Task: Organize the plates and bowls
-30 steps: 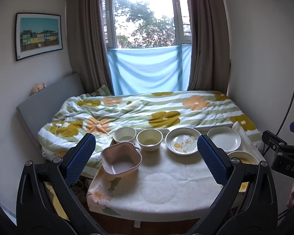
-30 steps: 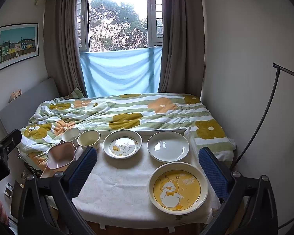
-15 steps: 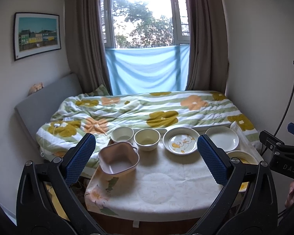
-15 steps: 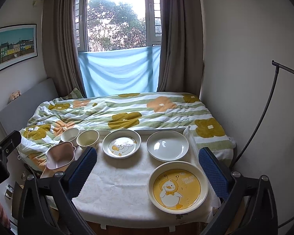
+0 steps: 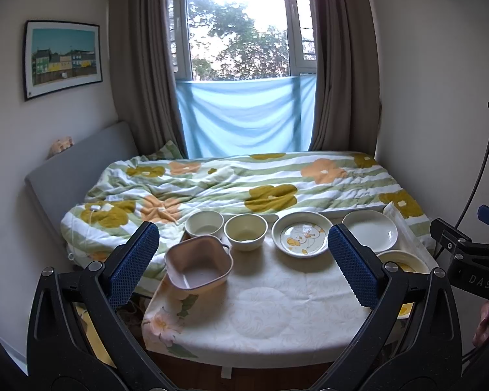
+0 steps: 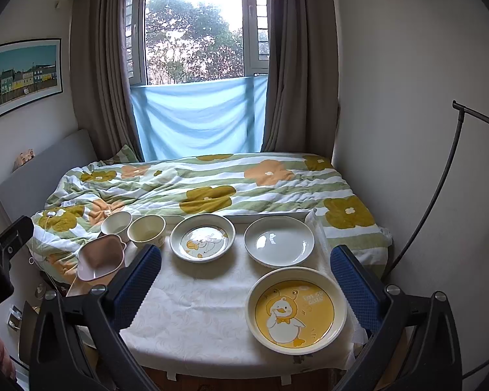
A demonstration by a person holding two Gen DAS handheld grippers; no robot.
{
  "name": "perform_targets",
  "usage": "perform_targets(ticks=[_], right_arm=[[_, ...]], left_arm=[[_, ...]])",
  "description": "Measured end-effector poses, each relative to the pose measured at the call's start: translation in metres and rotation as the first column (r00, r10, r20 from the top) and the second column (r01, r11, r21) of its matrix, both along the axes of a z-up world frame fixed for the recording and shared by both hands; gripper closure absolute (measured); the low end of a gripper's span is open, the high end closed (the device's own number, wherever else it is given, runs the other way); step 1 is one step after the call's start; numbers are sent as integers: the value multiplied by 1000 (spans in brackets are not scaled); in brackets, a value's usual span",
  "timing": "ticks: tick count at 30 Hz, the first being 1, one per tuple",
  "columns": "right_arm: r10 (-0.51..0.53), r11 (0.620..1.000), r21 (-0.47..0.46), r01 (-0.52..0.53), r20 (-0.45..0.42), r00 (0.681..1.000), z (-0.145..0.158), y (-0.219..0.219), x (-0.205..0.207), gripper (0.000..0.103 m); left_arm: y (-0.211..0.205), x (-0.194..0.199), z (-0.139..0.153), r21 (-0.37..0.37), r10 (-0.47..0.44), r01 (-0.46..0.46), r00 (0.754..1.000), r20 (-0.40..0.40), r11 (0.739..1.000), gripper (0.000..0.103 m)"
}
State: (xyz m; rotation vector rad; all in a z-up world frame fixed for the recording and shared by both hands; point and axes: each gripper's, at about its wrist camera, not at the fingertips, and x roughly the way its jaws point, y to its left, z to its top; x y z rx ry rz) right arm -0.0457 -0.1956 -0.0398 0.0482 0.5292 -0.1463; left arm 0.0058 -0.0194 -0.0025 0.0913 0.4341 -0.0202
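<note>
On the cloth-covered table (image 5: 264, 306) stand a pink square bowl (image 5: 199, 265) at the left edge, a white bowl (image 5: 204, 224), a cream bowl (image 5: 245, 231), a duck-print deep plate (image 5: 302, 238) and a plain white plate (image 5: 370, 229). A large yellow duck plate (image 6: 296, 310) lies at the near right. My left gripper (image 5: 243, 262) hangs open above the table's near part, holding nothing. My right gripper (image 6: 246, 285) is open too, its right pad beside the yellow plate. The same pink bowl (image 6: 101, 257) shows in the right wrist view.
Behind the table lies a bed with a flowered quilt (image 5: 244, 185), then a window with curtains (image 5: 140, 65). Walls close in on both sides. A thin black stand (image 6: 440, 189) curves up at the right. The other gripper's body (image 5: 466, 260) is at the left wrist view's right edge.
Both views have shifted slightly; the dishes sit a little further left in the frames. Nothing on the table has moved, and both grippers stay open.
</note>
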Motion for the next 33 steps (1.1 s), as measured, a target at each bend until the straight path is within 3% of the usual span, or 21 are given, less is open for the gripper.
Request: perform_targets(ticks=[33], right_arm=[[-3,1000,-2,3,-4,1000,-5,-2,0,0]], left_arm=[[2,3,2,16,-10,10,1000,15,1000,0]])
